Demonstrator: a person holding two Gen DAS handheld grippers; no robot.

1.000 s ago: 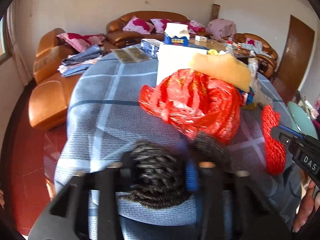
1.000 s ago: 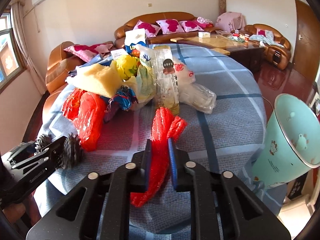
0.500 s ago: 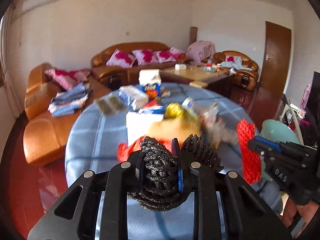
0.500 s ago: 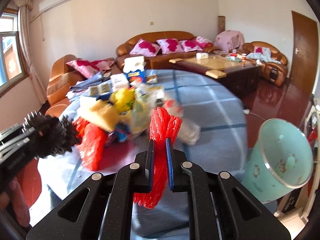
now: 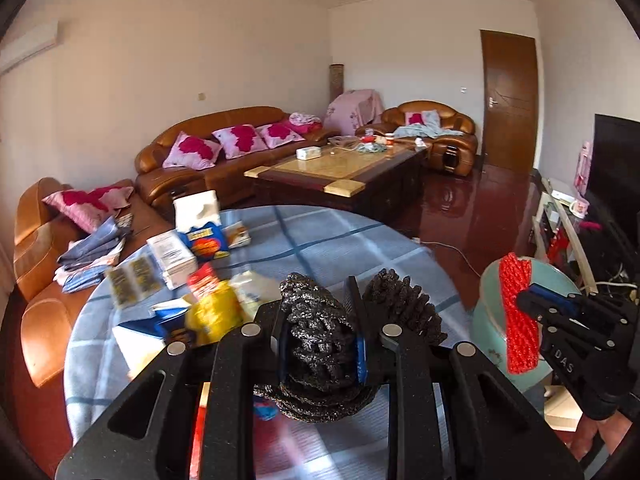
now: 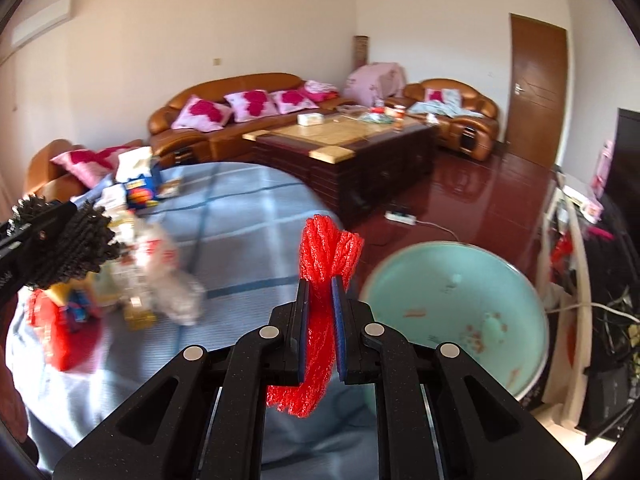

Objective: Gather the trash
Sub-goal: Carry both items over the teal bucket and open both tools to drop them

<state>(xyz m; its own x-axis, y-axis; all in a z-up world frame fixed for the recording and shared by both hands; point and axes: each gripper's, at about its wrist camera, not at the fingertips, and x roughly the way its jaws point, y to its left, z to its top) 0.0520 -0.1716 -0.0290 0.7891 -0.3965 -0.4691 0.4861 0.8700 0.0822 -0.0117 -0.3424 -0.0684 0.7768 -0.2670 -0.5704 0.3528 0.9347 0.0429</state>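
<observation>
Both loads lifted off table [image 6: 248,216]; teal bin [image 6: 452,300] holds crumbs.

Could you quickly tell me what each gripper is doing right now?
Left gripper: shut on the steel scourer.
Right gripper: shut on the red mesh net.

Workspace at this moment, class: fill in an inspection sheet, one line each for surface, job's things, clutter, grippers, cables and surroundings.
Surface: round table under blue checked cloth.
Job's things: dark steel-wool scourer; red mesh net; mint bin beside the table, mouth open.
Clutter: tissue box, yellow packet, clear bags, red bag.
Grippers: left gripper shut on the scourer; right gripper shut on the net.
Cables: white power strip with lead on floor.
Surroundings: brown sofas, coffee table, door.
</observation>
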